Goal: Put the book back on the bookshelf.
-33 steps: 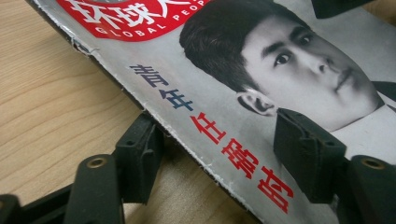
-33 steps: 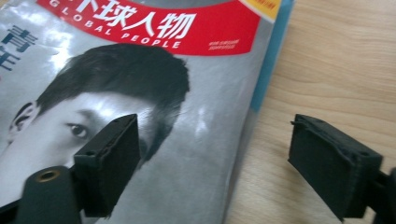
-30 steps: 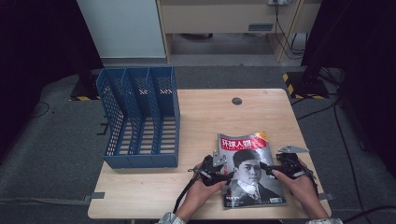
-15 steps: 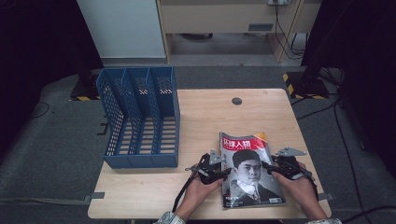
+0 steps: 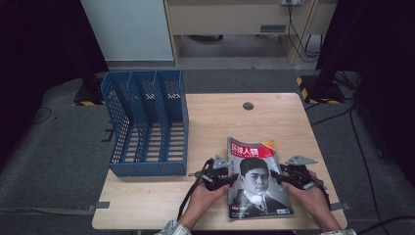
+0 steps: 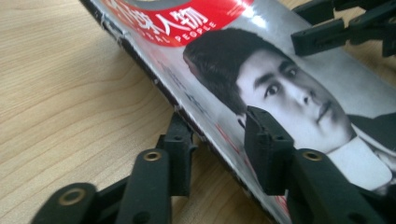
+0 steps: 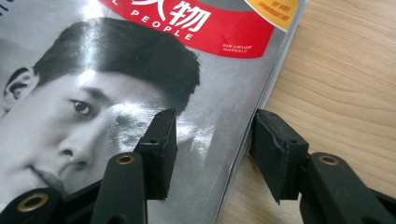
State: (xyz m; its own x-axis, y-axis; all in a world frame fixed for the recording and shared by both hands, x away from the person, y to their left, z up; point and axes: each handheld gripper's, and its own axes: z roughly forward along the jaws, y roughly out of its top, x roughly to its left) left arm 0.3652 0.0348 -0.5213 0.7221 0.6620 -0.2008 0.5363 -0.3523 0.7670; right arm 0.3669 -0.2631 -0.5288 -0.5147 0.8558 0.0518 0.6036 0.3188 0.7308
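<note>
Spanning pale, grained wood, the worktop (image 5: 274,117) carries a perforated blue plastic file rack (image 5: 147,125) along its left edge. Near its front edge lies a glossy rectangular magazine (image 5: 257,178); left tool (image 5: 226,180) and right tool (image 5: 280,177) straddle opposite edges, jaws just closing, not clamped.

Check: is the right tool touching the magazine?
Touching. In the right gripper view, the right tool straddles the magazine edge: one jaw rests on the cover, the other stands against the page edge. Its jaws have just been closing.
</note>
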